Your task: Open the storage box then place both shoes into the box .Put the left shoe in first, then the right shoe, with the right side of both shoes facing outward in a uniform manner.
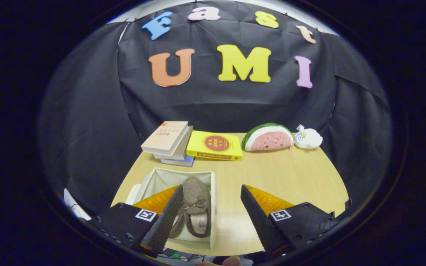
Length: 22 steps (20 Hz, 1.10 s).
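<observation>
A white fabric storage box [213, 192] stands open on the wooden table, near its front left. Inside lies a grey-brown furry shoe [195, 207], toe pointing away, opening toward me; whether a second shoe lies beside it I cannot tell, as the left finger hides that part. My gripper [211, 214] hovers above the table's front edge, open, with nothing between its fingers. The left finger [165, 221] overlaps the box; the right finger [259, 221] is over bare tabletop to the box's right.
At the back of the table [290, 177] sit a stack of books [170, 142], a yellow book [215, 145], a watermelon-slice plush [268, 137] and a small white plush [308, 137]. A white flap [133, 192] lies at the box's left.
</observation>
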Motion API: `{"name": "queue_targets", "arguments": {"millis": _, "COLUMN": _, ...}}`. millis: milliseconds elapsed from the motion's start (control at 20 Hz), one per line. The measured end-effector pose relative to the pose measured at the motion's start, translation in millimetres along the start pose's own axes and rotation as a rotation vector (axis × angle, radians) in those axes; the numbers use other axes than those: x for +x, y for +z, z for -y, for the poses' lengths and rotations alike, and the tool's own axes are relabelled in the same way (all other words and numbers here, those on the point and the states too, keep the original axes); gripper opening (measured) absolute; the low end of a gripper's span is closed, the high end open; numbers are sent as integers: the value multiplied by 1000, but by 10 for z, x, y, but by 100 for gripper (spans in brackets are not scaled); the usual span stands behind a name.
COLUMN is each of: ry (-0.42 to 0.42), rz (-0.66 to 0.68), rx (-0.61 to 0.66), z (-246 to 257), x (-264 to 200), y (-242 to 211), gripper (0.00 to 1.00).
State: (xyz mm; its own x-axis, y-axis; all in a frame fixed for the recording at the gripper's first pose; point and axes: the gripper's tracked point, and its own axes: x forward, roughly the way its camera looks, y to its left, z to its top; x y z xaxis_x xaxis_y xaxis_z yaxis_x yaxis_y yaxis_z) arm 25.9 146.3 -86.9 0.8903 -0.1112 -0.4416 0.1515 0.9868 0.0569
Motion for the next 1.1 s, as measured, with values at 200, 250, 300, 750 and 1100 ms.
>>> {"name": "queue_targets", "arguments": {"millis": 200, "ry": 1, "rz": 132, "rx": -33, "z": 237, "x": -257, "y": 295, "gripper": 95}}
{"name": "queue_targets", "arguments": {"millis": 250, "ry": 11, "rz": 160, "rx": -37, "z": 274, "x": -318, "y": 355, "gripper": 95}}
{"name": "queue_targets", "arguments": {"millis": 300, "ry": 21, "rz": 184, "rx": -40, "z": 307, "x": -382, "y": 392, "gripper": 95}}
{"name": "queue_targets", "arguments": {"millis": 750, "ry": 30, "rz": 336, "rx": -28, "z": 845, "x": -771, "y": 663, "gripper": 95}}
{"name": "queue_targets", "arguments": {"millis": 1100, "ry": 21, "rz": 376, "rx": -51, "z": 955, "x": -810, "y": 724, "gripper": 95}}
